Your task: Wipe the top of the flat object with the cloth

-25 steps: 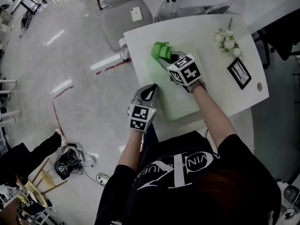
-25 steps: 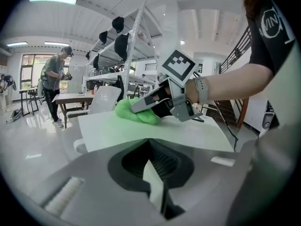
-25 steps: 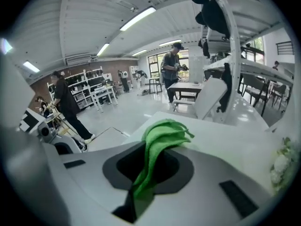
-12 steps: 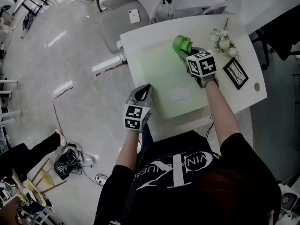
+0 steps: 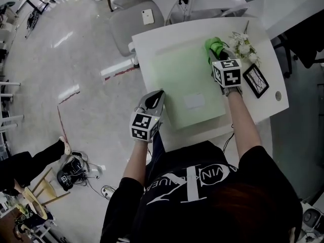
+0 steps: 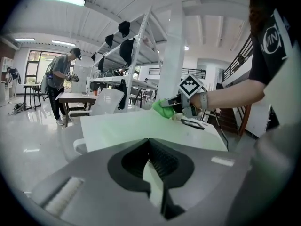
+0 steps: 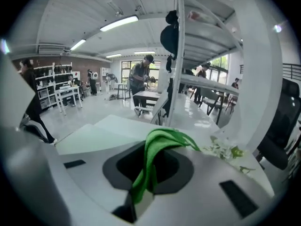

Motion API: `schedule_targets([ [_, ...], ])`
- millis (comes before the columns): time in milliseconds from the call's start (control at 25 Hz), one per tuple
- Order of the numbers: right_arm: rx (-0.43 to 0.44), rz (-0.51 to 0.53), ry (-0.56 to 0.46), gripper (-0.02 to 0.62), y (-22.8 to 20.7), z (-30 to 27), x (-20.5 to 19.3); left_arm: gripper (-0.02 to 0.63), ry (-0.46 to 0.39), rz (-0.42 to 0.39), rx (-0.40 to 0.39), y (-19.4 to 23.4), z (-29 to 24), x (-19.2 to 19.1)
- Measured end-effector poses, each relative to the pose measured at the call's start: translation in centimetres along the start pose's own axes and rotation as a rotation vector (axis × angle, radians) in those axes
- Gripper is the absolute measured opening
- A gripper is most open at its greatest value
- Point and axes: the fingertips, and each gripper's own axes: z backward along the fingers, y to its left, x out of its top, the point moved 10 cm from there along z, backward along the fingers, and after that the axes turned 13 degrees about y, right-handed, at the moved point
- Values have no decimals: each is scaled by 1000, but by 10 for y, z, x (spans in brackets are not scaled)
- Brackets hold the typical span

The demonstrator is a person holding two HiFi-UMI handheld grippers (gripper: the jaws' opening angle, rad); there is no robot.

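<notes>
Green cloth lengthwise along right claw

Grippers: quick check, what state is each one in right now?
Left gripper: closed, nothing between its fingers.
Right gripper: closed on the green cloth.
</notes>
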Motion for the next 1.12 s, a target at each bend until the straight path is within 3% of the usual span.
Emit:
schedule_targets([
  [200,94,27,-39,43,25,11,7,11,-22,-2,-21,-1,11,-5],
  [400,256,66,-53,43,75,17,12,12,-13,26,-33,-10,17,-20],
  [680,478,222,-2,43,155,10,7,12,24,-20,-84,-32,17,-32],
  [800,541,288,11,43,176,11,5,12,42,-30,-61,-43,17,-38],
  [960,579,357,45,43,191,5,-3,10,52,-9,-5,-44,17,-42],
  [1120,573,362,55,43,186,1,-12,9,39,24,42,-47,18,-43],
])
